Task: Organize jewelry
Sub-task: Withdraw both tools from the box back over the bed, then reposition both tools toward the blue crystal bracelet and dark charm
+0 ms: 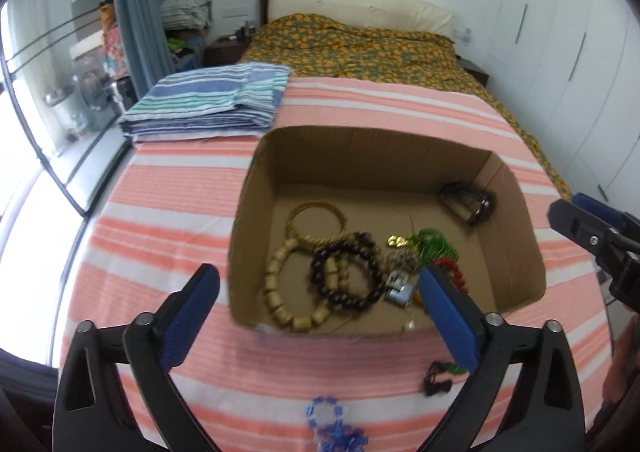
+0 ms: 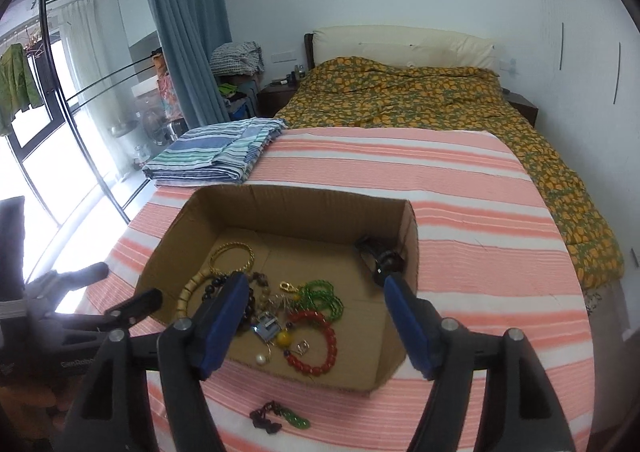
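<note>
step: jewelry mostly gathered in the cardboard box (image 1: 516,228); by my reading both hands are between picks, reaching for strays on the cloth
left gripper (image 1: 320,316): fingers wide apart, nothing between the pads; blue bead bracelet (image 1: 326,418) lies on the cloth below and between them, nearer than the box
right gripper (image 2: 316,320): fingers apart, empty; green pendant on dark cord (image 2: 280,422) lies on the cloth just under the gap, outside the box's near wall
in box: gold bangle (image 1: 316,222), tan bead strand (image 1: 280,284), dark bead bracelet (image 1: 346,276), red bead bracelet (image 2: 316,342), beyond the fingertips
next: likely lower over one stray, close, lift over the wall
surface: pink-and-white striped cloth (image 1: 400,108) on a bed
room: folded blue striped sheet (image 1: 208,104), orange-patterned quilt (image 2: 420,96), window at left
</note>
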Demonstrator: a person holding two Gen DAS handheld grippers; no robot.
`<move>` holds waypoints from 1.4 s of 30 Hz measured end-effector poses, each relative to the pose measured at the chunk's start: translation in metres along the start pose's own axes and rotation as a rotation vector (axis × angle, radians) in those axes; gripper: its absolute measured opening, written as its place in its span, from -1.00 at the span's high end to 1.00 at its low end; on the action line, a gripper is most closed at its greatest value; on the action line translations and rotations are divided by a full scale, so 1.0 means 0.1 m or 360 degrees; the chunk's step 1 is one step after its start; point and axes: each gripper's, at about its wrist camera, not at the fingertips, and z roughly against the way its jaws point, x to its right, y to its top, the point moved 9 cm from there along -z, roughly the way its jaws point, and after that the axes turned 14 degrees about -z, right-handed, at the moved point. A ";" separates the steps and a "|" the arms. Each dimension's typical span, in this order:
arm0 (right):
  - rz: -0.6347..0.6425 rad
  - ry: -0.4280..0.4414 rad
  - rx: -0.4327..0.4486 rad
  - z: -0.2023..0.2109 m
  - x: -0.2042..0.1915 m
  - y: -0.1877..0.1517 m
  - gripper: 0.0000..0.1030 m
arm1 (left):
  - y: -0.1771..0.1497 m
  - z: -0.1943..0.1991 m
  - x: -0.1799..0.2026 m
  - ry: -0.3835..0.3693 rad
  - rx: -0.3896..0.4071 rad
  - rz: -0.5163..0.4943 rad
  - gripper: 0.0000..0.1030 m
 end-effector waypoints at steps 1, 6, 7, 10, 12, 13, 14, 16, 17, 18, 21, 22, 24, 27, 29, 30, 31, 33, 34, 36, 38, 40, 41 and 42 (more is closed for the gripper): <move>-0.0014 -0.0002 0.0007 0.04 0.02 -0.04 -0.40 | -0.05 0.03 -0.01 0.0048 -0.0012 0.0008 -0.96; -0.0024 -0.0034 0.0036 0.20 0.10 -0.16 -0.42 | -0.25 0.12 0.01 0.0145 -0.0090 -0.0003 -0.97; -0.0015 -0.0043 0.0045 0.24 0.11 -0.18 -0.42 | -0.28 0.16 0.02 0.0165 -0.0079 0.0004 -0.97; 0.0003 -0.0051 0.0076 0.32 0.10 -0.21 -0.42 | -0.30 0.26 0.00 0.0211 -0.0060 0.0000 -0.97; 0.0000 -0.0039 0.0087 0.35 0.10 -0.23 -0.43 | -0.29 0.33 0.00 0.0224 -0.0046 0.0001 -0.97; -0.0002 -0.0039 0.0086 0.37 0.09 -0.25 -0.43 | -0.29 0.37 0.01 0.0223 -0.0039 0.0008 -0.97; -0.0002 -0.0037 0.0084 0.38 0.09 -0.29 -0.43 | -0.29 0.39 0.02 0.0218 -0.0035 0.0016 -0.97; 0.0004 -0.0030 0.0085 0.41 0.08 -0.36 -0.43 | -0.29 0.44 0.02 0.0196 -0.0024 0.0041 -0.97; 0.0006 -0.0027 0.0083 0.42 0.08 -0.38 -0.43 | -0.29 0.46 0.02 0.0176 -0.0015 0.0061 -0.97; 0.0009 -0.0029 0.0082 0.43 0.08 -0.42 -0.43 | -0.29 0.49 0.01 0.0160 -0.0003 0.0078 -0.97; 0.0019 -0.0047 0.0091 0.47 0.10 -0.51 -0.43 | -0.31 0.54 0.02 0.0146 0.0034 0.0092 -0.97; 0.0014 -0.0057 0.0092 0.47 0.13 -0.56 -0.44 | -0.33 0.56 0.01 0.0150 0.0049 0.0088 -0.97; 0.0003 -0.0086 0.0093 0.45 0.21 -0.65 -0.49 | -0.39 0.54 0.03 0.0149 0.0040 0.0077 -0.97; -0.0003 -0.0196 0.0098 0.35 0.48 -0.88 -0.53 | -0.59 0.49 0.08 0.0111 -0.0032 0.0039 -0.97; -0.0006 -0.0287 0.0051 0.19 0.78 -1.07 -0.53 | -0.75 0.44 0.16 0.0064 -0.0080 -0.0027 -0.97; -0.0006 -0.0324 0.0038 0.14 0.90 -1.13 -0.53 | -0.81 0.42 0.17 0.0077 -0.0095 -0.0030 -0.97; -0.0012 -0.0368 0.0025 0.08 1.04 -1.19 -0.53 | -0.87 0.39 0.17 0.0094 -0.0117 -0.0027 -0.97; -0.0047 -0.0434 -0.0009 -0.06 1.35 -1.24 -0.53 | -0.99 0.32 0.18 0.0085 -0.0151 0.0001 -0.97; -0.0054 -0.0458 -0.0027 -0.13 1.46 -1.25 -0.53 | -1.03 0.29 0.19 0.0102 -0.0160 0.0015 -0.97; -0.0051 -0.0482 -0.0048 -0.28 1.69 -1.21 -0.53 | -1.05 0.25 0.17 0.0147 -0.0176 0.0038 -0.97; -0.0100 -0.0440 -0.0134 -0.45 1.85 -1.18 -0.54 | -1.03 0.22 0.14 0.0189 -0.0161 0.0103 -0.97; -0.0160 -0.0385 -0.0102 -0.48 1.92 -1.06 -0.66 | -0.99 0.21 0.10 0.0213 -0.0149 0.0158 -0.97; -0.0157 -0.0407 -0.0126 -0.55 1.97 -1.02 -0.67 | -0.96 0.20 0.08 0.0226 -0.0148 0.0188 -0.97; -0.0118 -0.0447 -0.0140 -0.62 2.00 -0.97 -0.77 | -0.93 0.20 0.07 0.0235 -0.0145 0.0203 -0.97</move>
